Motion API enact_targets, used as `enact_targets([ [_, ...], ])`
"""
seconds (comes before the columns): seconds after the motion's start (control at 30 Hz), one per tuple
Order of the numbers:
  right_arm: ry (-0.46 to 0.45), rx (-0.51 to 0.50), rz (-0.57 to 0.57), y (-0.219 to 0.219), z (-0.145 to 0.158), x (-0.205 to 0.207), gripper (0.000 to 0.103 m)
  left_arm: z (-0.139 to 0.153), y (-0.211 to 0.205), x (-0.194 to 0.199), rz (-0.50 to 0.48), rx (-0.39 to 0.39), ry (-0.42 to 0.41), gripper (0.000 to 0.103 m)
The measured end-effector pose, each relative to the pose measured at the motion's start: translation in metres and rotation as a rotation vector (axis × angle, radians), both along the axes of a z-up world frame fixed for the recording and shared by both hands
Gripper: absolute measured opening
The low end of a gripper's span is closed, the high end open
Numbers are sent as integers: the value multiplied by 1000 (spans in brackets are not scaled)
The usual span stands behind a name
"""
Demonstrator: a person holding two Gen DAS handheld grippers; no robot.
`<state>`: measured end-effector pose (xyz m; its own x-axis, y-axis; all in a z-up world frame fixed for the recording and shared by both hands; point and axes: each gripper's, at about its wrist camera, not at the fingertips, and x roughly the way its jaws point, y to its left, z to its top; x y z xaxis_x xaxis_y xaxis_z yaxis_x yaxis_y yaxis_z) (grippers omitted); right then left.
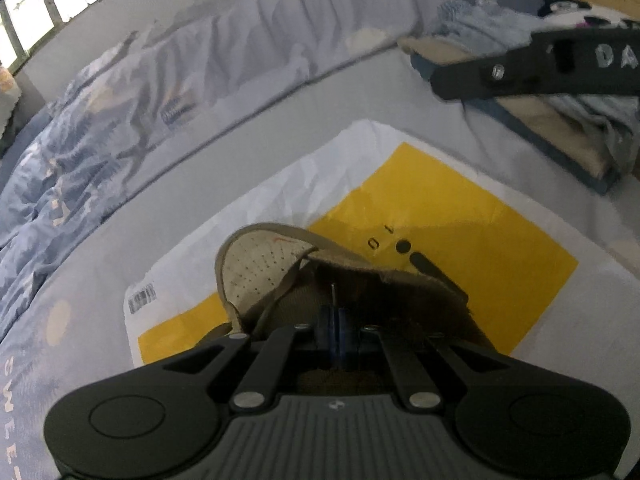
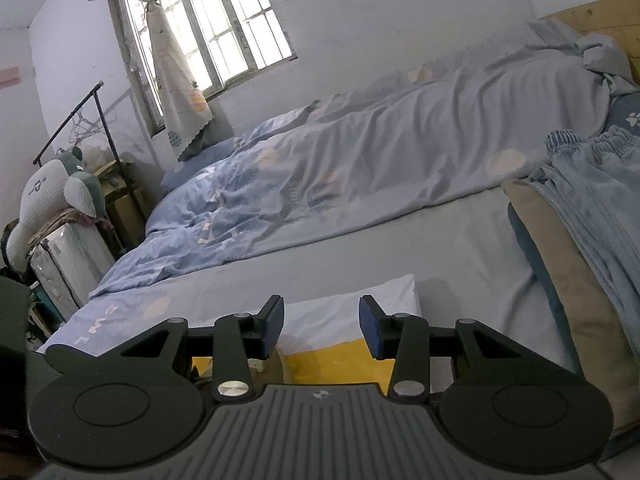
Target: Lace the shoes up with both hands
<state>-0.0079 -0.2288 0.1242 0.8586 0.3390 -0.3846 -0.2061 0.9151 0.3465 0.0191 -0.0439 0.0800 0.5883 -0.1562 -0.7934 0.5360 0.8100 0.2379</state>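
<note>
1. The bed (image 2: 460, 240), soft and yielding, carries a white-and-yellow bag (image 1: 460, 216) laid flat; it looks thin and slick to us, so whatever sits on it may slide when pulled.
2. The shoe (image 1: 260, 264) rests on that bag, directly under our left gripper (image 1: 335, 312). Its perforated toe looks fairly stiff, its brown collar soft; we judge it light, needing to be steadied by the body.
3. Our right gripper (image 2: 322, 328) hangs above the bag with its blue pads apart and nothing between them.
4. Our left gripper's pads are pressed together; a thin dark tip (image 1: 333, 292) sticks out ahead of them, perhaps the lace end, though we cannot tell. A lace is limp, best pinched by its stiff tip.
</note>
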Motion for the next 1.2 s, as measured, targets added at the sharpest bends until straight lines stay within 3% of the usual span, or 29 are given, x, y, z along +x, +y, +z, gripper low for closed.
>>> enact_targets([
  [0.47,11,8,-3,-2,1,2,43,-3,-3,30,-51,54,95,0],
  [0.97,26,14,15,-2,-1,4,43,-2,-3,20,-127,52,-30,0],
  [1.07,47,41,22,-2,-6,7,43,-3,-3,20,-134,44,-42,0],
  [1.2,114,156,63,-3,-21,19,43,-5,-1,19,-136,36,-54,0],
])
